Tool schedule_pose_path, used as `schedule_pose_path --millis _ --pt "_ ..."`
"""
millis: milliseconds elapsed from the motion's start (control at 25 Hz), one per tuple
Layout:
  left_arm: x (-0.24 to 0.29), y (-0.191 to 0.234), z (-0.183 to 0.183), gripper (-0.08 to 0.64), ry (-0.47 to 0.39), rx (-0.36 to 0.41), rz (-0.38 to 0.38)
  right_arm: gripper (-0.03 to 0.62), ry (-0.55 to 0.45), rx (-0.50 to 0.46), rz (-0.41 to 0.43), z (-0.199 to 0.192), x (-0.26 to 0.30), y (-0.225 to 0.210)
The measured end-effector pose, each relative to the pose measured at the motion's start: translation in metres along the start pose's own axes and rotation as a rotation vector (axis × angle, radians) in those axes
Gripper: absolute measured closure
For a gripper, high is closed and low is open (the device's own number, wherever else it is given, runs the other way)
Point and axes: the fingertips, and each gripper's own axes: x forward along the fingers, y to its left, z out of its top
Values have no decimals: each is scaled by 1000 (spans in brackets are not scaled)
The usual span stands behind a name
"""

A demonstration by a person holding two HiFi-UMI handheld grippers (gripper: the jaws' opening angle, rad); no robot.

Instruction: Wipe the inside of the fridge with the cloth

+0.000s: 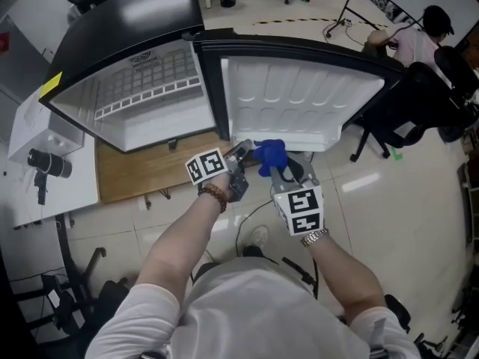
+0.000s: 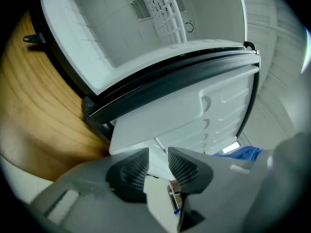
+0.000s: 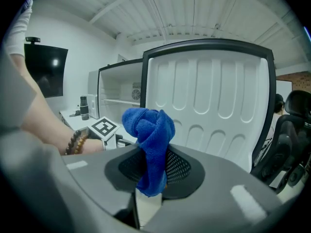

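Cloth [image 3: 149, 130], blue: bunched, clamped between the jaws of the right hand-held gripper [image 3: 153, 165]. Left hand-held gripper [image 2: 158, 165]: jaws apart, empty. Fridge [image 2: 121, 38]: just ahead, door open, interior partly cut off.

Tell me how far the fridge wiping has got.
Done: the white-lined door of the black fridge stands open. In hand: the right gripper is shut on the bunched blue cloth; the left gripper is open, empty. Left: the cloth is outside the fridge, so wiping seems yet to start.
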Motion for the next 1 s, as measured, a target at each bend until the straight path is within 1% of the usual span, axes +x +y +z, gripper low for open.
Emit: schedule_pose_path --millis 80,160,240,280,320,400,560,640,680,720,800,880,1000 --pt "-2 -3 -7 443 21 7 -2 511 -9 -6 1 9 -2 1" --pt "-8 -12 -15 439 37 30 -7 511 -28 -6 11 19 -8 1" --pt "-28 -24 -16 439 43 75 -16 511 -54 -3 27 33 -11 10" --pt "-44 -28 -11 439 39 111 -18 511 -69 -1 36 42 -10 21" --pt "-64 -31 -1 440 28 157 -17 511 -85 0 48 52 -6 35" --pt "-109 -40 27 454 -12 275 -6 511 -119 1 73 74 3 66" --pt "-200 -86 80 495 -116 568 28 511 -181 2 120 113 8 122" --pt "-242 -110 98 529 -159 728 71 511 -202 6 133 126 6 147" --pt "-261 -119 106 531 -175 810 103 509 -212 9 139 131 6 160" --pt "-279 -127 112 553 -188 889 136 511 -222 11 145 135 6 172" --pt "-310 -143 122 557 -216 1019 187 511 -238 14 151 143 6 194" --pt "-334 -158 127 557 -242 1098 198 510 -250 11 151 149 3 211" --pt "-355 -173 126 557 -259 1153 196 511 -262 5 159 155 -2 229"
